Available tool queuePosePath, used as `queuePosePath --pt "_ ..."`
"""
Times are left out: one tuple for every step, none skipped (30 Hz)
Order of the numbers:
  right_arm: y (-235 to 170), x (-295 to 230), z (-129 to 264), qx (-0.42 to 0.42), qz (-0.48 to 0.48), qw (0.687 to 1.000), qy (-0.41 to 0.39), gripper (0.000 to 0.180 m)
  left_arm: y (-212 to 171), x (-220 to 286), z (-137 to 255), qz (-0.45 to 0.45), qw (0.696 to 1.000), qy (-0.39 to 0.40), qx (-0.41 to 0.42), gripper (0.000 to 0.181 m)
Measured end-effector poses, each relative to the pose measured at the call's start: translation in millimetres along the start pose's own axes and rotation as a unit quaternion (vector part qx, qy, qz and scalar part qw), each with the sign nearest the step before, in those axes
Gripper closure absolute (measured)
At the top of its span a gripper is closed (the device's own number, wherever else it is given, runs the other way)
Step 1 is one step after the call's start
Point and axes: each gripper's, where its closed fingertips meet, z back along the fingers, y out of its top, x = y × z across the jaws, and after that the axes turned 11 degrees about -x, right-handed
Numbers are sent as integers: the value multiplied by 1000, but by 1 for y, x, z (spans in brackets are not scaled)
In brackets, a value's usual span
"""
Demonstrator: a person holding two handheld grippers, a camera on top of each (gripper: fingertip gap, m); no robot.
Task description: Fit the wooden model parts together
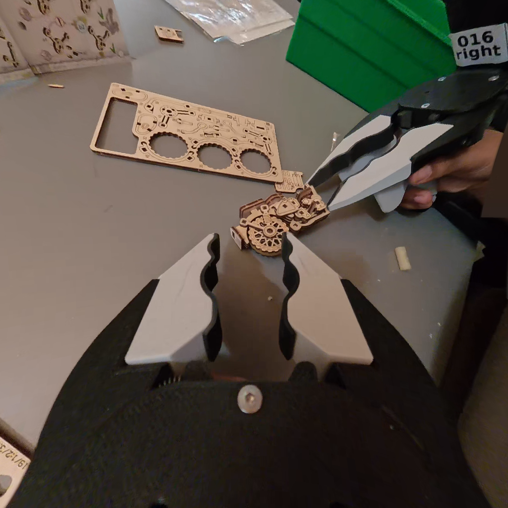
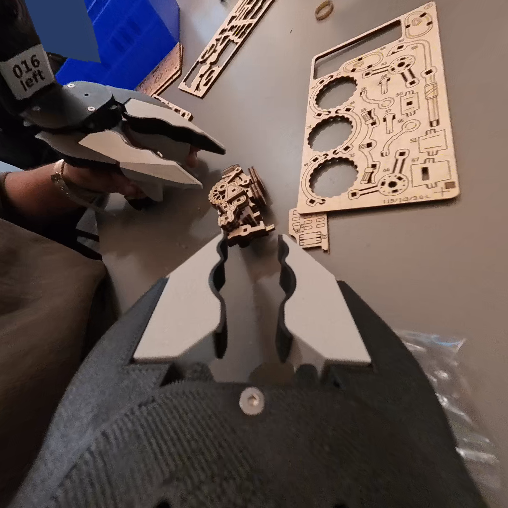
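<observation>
two grippers face a wooden model (image 1: 280, 222) lying on the grey bench (image 1: 82, 247) between them. left gripper (image 1: 250, 239): jaws apart, empty, tips just beside the model's wheel. right gripper (image 2: 251, 239): jaws apart, empty, tips at the model's other end. a parts sheet (image 2: 384, 115) lies near the model.

Model (image 1: 280, 222): pale laser-cut wood, dark scorched edges; sheet (image 1: 189, 137) at upper centre: same thin wood; table (image 1: 68, 247): smooth matt grey; bin (image 1: 357, 49), upper right: glossy green plastic; left gripper (image 1: 250, 242): matt grey-and-black plastic, ridged.
</observation>
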Motion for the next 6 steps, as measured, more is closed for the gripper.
queuePosePath --pt "-1 -1 -1 -1 0 1000 3 145 -1 0 0 2 1000 -3 -3 138" --pt "-1 -2 -1 -1 -1 1000 7 146 -2 0 -1 7 1000 -7 -7 138" --pt "-1 -2 -2 -1 -2 1000 10 146 -4 0 -2 12 1000 -12 -12 137" --pt "-1 -2 -2 -1 -3 1000 13 146 -6 0 -3 18 999 -18 -18 137" --pt "-1 -2 -2 -1 -5 1000 16 146 -8 0 -4 26 999 -25 -25 137" --pt "-1 -3 -3 0 -7 1000 19 146 -9 0 -5 34 998 -33 -30 137"
